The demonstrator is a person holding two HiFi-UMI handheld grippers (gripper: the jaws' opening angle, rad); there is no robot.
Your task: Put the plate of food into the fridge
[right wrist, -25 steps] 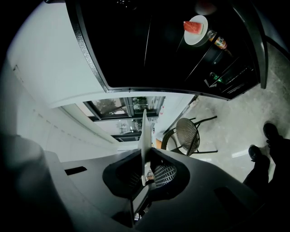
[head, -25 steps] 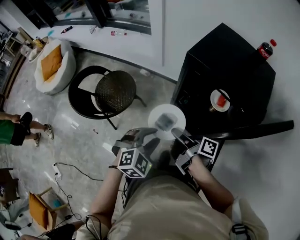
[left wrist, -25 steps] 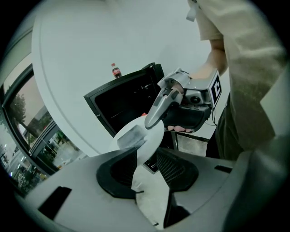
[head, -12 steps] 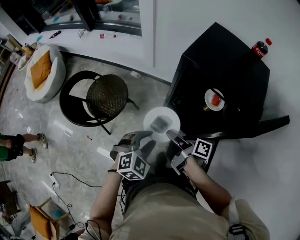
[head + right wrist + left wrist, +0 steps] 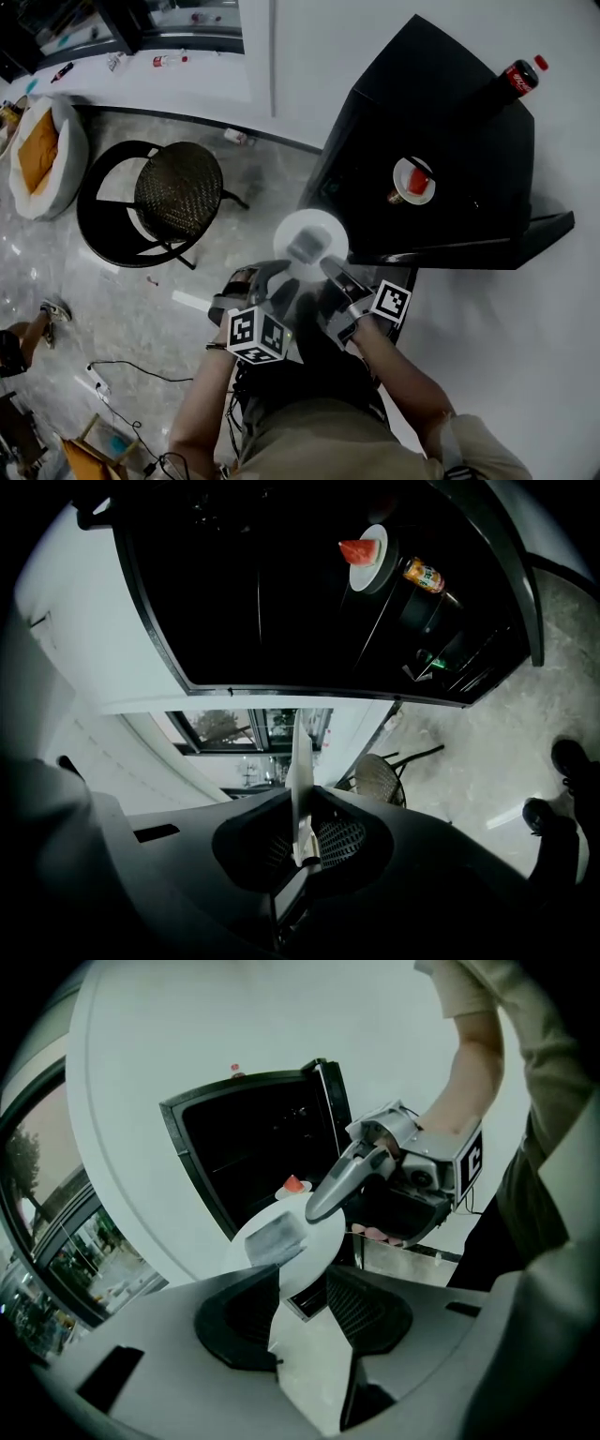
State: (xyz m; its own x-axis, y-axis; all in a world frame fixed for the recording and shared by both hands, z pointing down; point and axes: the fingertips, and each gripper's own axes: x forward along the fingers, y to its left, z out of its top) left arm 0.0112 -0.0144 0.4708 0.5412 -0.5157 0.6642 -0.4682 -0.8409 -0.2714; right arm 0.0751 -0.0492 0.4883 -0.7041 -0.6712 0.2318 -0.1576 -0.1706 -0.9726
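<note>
The small black fridge (image 5: 441, 112) stands against the white wall with its door (image 5: 506, 253) swung wide, and the person stands right at its open front with a gripper in each hand. The white plate (image 5: 328, 230) hangs in the air just outside the fridge's opening, not yet inside, with a grey block of food (image 5: 303, 247) lying on it. Both grippers meet the plate on the rim turned away from the fridge. The right gripper (image 5: 302, 829) has its jaws pressed together on that rim, which shows edge-on between the pads. The left gripper (image 5: 302, 1283) has its jaws spread, and they have just been opening. The plate's near edge dips into the gap between them, but the pads do not press on it. Inside the fridge, on a shelf, sits a small plate with a watermelon slice (image 5: 359, 551), and an orange-labelled container (image 5: 424, 574) lies just beside it. A cola bottle (image 5: 517, 79) stands on top of the fridge, near its back corner. Well off to one side of the fridge, on the marble floor, is a round black chair (image 5: 178, 192) with a woven seat.
</note>
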